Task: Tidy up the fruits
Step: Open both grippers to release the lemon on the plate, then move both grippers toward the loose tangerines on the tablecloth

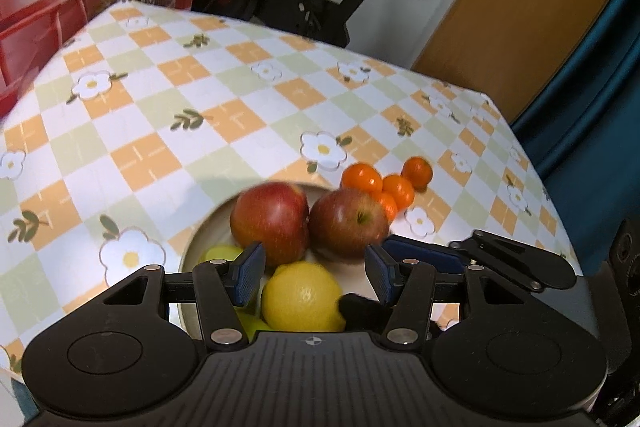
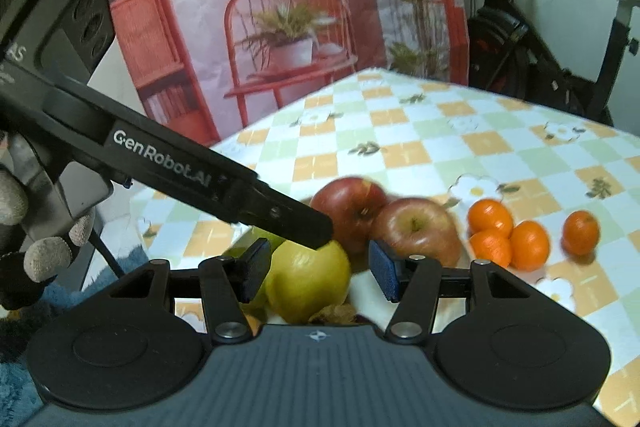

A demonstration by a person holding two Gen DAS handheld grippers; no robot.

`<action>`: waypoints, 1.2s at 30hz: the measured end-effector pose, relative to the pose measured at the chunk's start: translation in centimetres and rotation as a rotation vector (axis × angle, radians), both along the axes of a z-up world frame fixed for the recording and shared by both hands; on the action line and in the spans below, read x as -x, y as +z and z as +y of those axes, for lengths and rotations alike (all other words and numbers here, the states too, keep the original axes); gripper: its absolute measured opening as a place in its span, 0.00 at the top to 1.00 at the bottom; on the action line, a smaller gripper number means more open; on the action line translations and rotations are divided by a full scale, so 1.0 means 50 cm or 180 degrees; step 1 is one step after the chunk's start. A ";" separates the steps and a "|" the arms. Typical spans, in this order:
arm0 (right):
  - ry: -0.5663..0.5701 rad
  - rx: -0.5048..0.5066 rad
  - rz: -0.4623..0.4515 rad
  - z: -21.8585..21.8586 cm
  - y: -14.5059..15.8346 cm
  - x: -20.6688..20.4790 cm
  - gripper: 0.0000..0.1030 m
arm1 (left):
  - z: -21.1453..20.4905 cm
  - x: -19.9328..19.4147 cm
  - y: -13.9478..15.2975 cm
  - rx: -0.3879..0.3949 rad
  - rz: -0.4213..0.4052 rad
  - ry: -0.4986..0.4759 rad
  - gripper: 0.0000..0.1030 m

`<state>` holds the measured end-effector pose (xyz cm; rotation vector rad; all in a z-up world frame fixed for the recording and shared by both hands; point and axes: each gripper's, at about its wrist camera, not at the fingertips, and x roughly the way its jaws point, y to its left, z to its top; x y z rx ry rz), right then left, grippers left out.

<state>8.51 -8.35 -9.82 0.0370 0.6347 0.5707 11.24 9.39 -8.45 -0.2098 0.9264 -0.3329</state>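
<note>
Fruit sits mostly on a pale plate [image 1: 208,227] near the front edge of the tabletop [image 1: 200,107], which wears a checked floral cloth. Two red apples [image 1: 272,219] touch each other at the plate's far side; a lemon [image 1: 300,297] lies nearer, between the left gripper [image 1: 316,273] fingers. Left pads stand apart, not pressing the lemon as far as I can see. Something green [image 1: 222,253] sits at the plate's left, partly hidden, can't tell what it is. Four small oranges [image 2: 520,239] lie on the cloth just right of the plate, three bunched together, one a bit apart. Right gripper [image 2: 320,275] hovers over the same plate, fingers apart and holding nothing. In the right wrist view the left gripper's finger tip overlaps the lemon's top. A gloved hand [image 2: 24,227] grips the left tool.
</note>
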 end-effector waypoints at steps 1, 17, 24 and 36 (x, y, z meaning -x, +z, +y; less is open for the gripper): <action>-0.0027 -0.0024 -0.0032 -0.008 0.005 0.002 0.44 | -0.001 -0.002 0.004 -0.0005 -0.0020 0.0000 0.45; -0.0866 -0.0233 -0.0217 -0.164 0.025 -0.020 0.47 | -0.117 -0.092 0.038 -0.0101 -0.0211 -0.0280 0.49; -0.1001 0.0198 -0.0196 -0.181 -0.025 -0.041 0.60 | -0.192 -0.166 0.001 -0.0172 -0.0052 -0.0453 0.49; -0.0941 0.0139 -0.0073 -0.193 -0.076 -0.078 0.63 | -0.256 -0.249 -0.076 -0.0236 0.0260 -0.0622 0.55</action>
